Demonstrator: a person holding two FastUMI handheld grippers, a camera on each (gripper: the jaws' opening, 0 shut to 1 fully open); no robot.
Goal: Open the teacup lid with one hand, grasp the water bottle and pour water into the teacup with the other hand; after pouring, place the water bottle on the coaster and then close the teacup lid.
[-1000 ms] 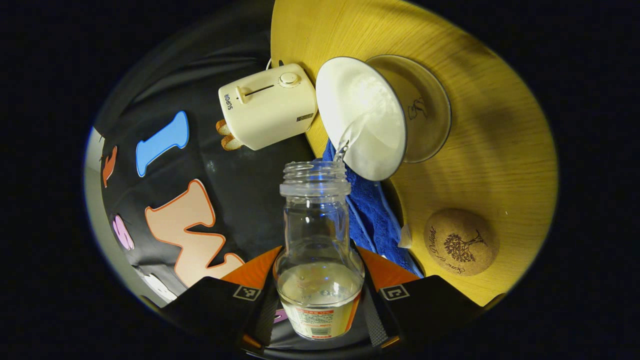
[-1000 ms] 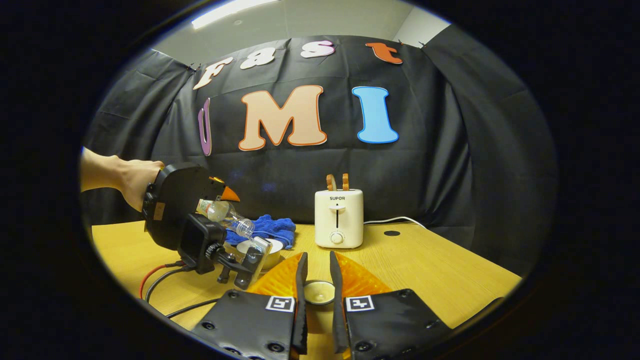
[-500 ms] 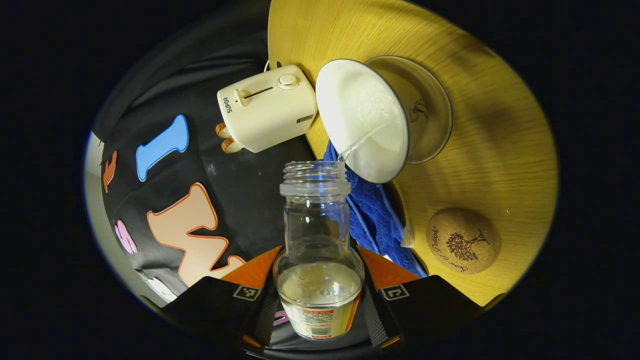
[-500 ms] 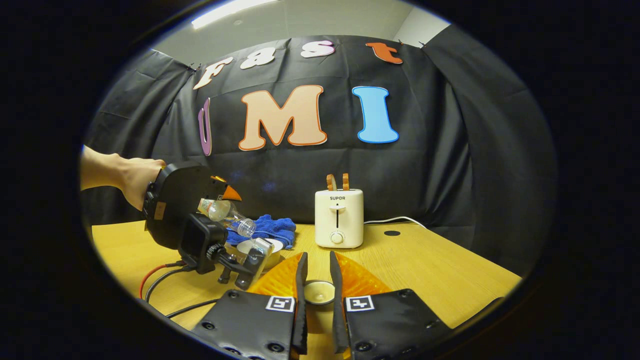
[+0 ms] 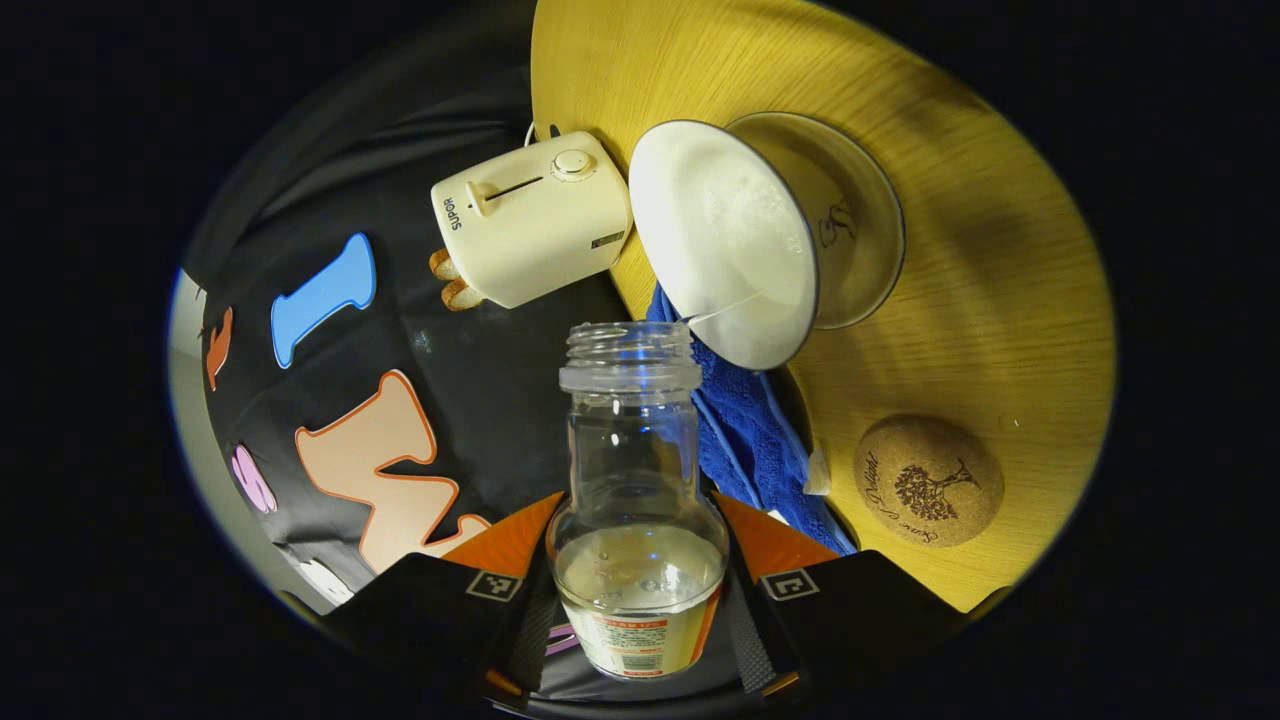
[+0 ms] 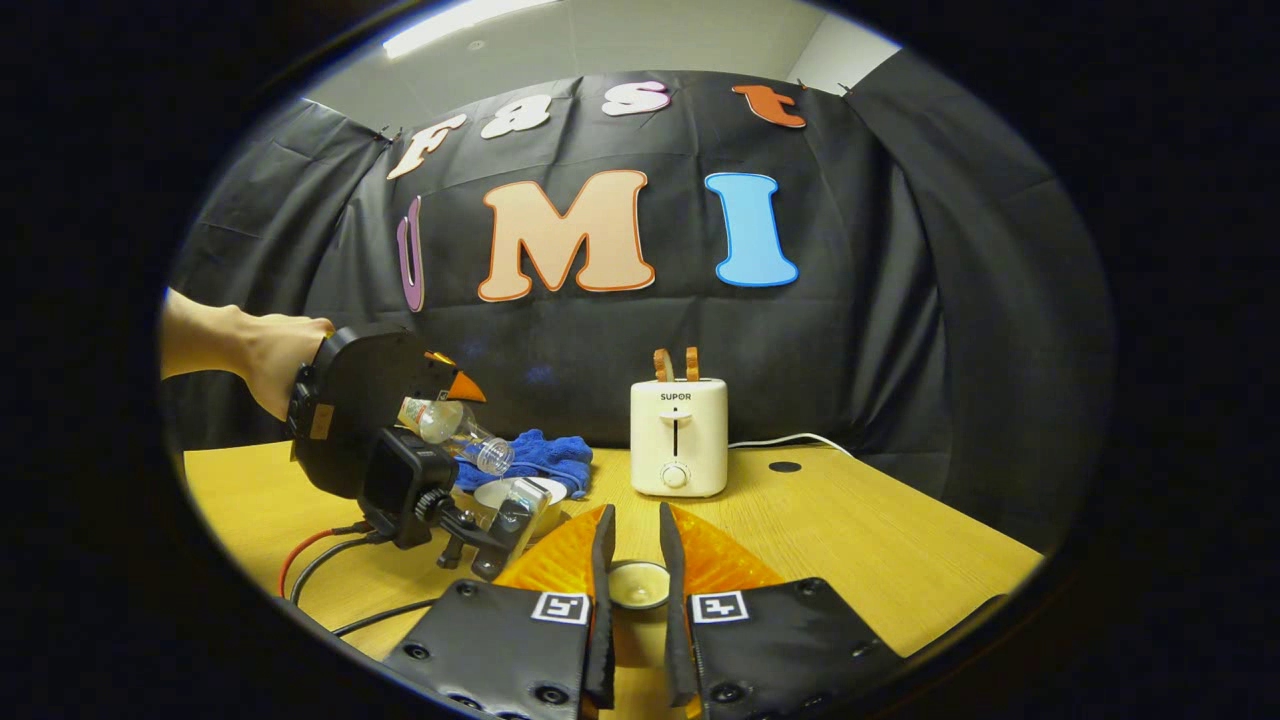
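A hand (image 6: 262,360) at the left of the right gripper view tilts the left tongs (image 5: 640,600), whose two fingers are clamped on the body of the water bottle (image 5: 640,500), its open mouth just above the rim of the teacup (image 5: 725,255). A second ago a clear stream ran from the bottle into the cup; now only a thin thread clings at the rim, and the cup's white inside sits nearly full on its saucer (image 5: 860,220) on the worktop (image 5: 1000,300). That suggests the pour is over and the bottle is coming back upright, a little water left in its base. A toaster (image 5: 530,230) stands by the booth wall and a blue cloth (image 5: 740,440) lies behind the cup. To the right, near the cup but apart from it, the cork coaster (image 5: 925,480) lies bare, the likely next stop for the bottle. In the right gripper view, the right tongs (image 6: 632,600) hold narrow on the knob of the teacup lid (image 6: 638,585), kept low over the worktop as before, ready to close the cup.
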